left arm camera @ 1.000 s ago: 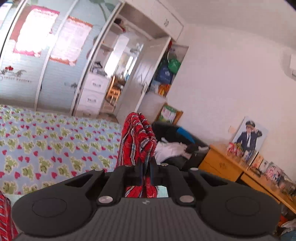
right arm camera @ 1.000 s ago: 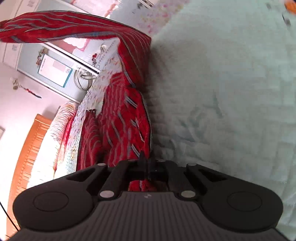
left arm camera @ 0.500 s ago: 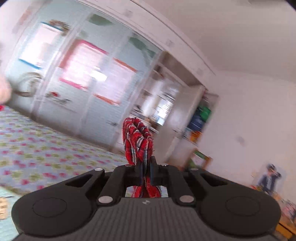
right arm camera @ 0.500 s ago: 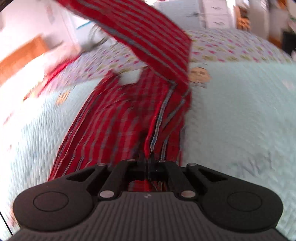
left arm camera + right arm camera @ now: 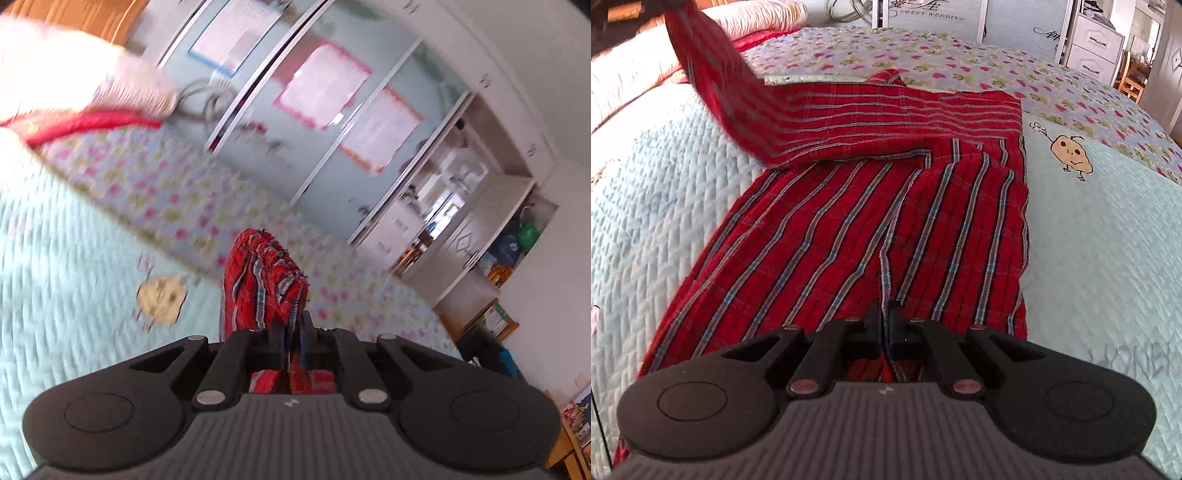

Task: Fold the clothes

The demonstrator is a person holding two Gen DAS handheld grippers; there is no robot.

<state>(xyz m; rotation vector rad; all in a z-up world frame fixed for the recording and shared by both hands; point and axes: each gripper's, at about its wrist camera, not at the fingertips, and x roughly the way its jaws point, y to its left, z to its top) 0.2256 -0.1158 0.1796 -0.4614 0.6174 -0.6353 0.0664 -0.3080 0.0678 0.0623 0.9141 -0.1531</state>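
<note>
Now, red striped garment (image 5: 871, 221) pinched, quilted bed (image 5: 1108, 258)

A second ago the red striped garment (image 5: 871, 221) hung bunched and upright beside the pale quilt (image 5: 1108, 258); it now lies spread flat across that quilt, its upper part folded over crosswise and one end lifted at the far left. The right tongs (image 5: 885, 314) have rolled from a sideways tilt to level, their jaws easing open slightly with the hem between them. The left tongs (image 5: 293, 328) have swung from facing the wardrobe (image 5: 332, 110) to low over the quilt.
</note>
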